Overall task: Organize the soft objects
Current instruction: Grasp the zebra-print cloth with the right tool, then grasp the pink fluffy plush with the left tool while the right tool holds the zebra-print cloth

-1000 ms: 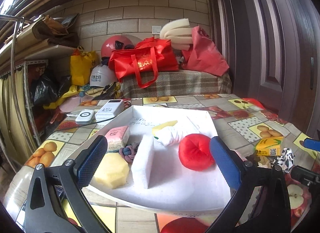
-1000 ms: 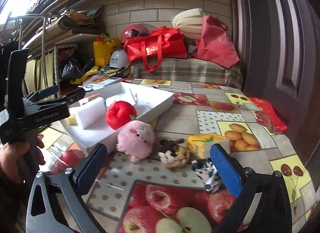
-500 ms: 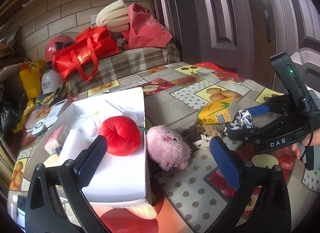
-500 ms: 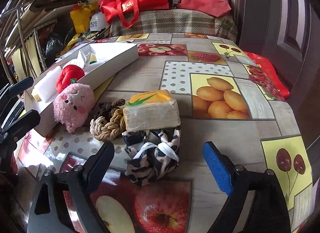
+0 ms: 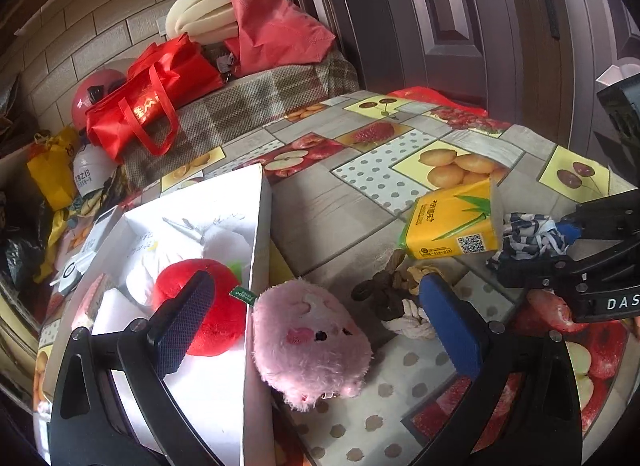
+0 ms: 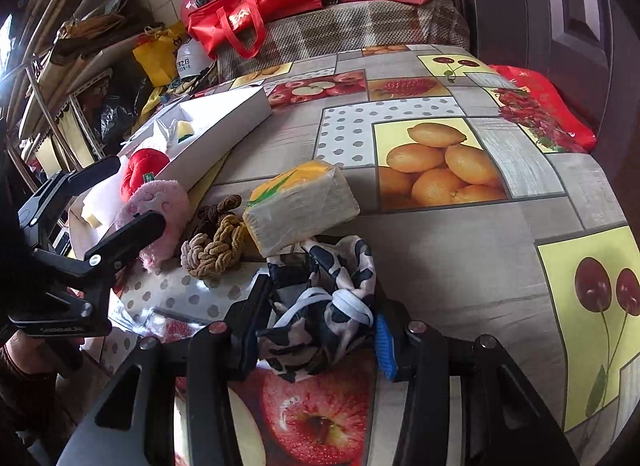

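1. The right gripper (image 6: 320, 330) has its jaws drawn in on the black-and-white cow-print fabric scrunchie (image 6: 324, 306), pinching it between the blue pads (image 6: 385, 346); the scrunchie lies on the fruit-print oilcloth table (image 6: 460, 250), toward its near edge, touching the yellow plastic-wrapped tissue pack (image 6: 300, 205).
2. The left gripper (image 5: 316, 330) is spread wide and holds nothing. Its left pad sits in front of the red plush apple (image 5: 224, 306), its right pad (image 5: 448, 326) in front of the knotted ties, and the pink fluffy plush pig (image 5: 312, 342) lies between the two, touching neither as far as can be seen.
3. The pig rests on the table against the right wall of the white shallow cardboard box (image 5: 256, 225). The box lies along the table's left side, one corner pointing to the far edge.
4. Open tablecloth lies beyond the tissue pack toward the far and right edges; a red plastic bag (image 6: 548, 105) drapes over the right edge.
5. Counts: one pig, one cow-print scrunchie, one tissue pack, two knotted hair ties, a tan (image 6: 216, 250) and a dark brown (image 6: 216, 209) one, bunched together between pig and pack.
6. In the box: one red apple, white soft pieces (image 5: 224, 242) and a pink-edged sponge (image 5: 92, 298); the rest is hidden.
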A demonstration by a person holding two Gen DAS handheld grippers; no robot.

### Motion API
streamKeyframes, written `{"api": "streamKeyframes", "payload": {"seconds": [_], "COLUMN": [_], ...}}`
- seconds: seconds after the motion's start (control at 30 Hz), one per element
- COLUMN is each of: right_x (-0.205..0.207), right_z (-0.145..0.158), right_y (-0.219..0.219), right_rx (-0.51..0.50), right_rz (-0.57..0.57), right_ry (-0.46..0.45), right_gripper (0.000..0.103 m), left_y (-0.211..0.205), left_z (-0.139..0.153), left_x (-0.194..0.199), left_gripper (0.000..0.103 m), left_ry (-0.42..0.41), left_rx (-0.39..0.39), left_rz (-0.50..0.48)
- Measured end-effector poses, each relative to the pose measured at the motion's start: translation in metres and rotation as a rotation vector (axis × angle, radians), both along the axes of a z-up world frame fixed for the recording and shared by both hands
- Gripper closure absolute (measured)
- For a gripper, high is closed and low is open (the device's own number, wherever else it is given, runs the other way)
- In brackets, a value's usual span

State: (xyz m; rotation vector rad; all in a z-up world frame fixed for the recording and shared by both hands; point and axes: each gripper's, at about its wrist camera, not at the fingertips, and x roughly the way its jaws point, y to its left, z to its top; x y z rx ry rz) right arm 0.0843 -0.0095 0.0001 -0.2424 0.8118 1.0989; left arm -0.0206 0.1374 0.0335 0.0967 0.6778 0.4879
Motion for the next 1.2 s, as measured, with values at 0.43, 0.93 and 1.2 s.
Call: {"api": "streamKeyframes", "payload": {"seconds": [0.43,0.93,1.2], "right_x": [0.003,0.007,0.007], "right_z": [0.001,0.001,0.0], "right_y": [-0.002,-0.004,-0.003], "right_rx": [0.017,0.024,0.02], "right_rz": [-0.001,-0.007,-0.008], "right_ry": [0.021,0.033,0.029], "right_gripper": [0.057,0.056,0.056], "left_y": [-0.045,-0.045,-0.011], "left_z": [0.001,-0.002,-0.006], "left_x": [-0.046,-0.05,-0.033], "left_gripper": [0.0,0.001,0.001], "left_ry": [-0.059,-0.018,-0.032], "left_rx": [-0.166,-0.341,-0.34], "left_rz": [-0.163,-0.268,-0.145]}}
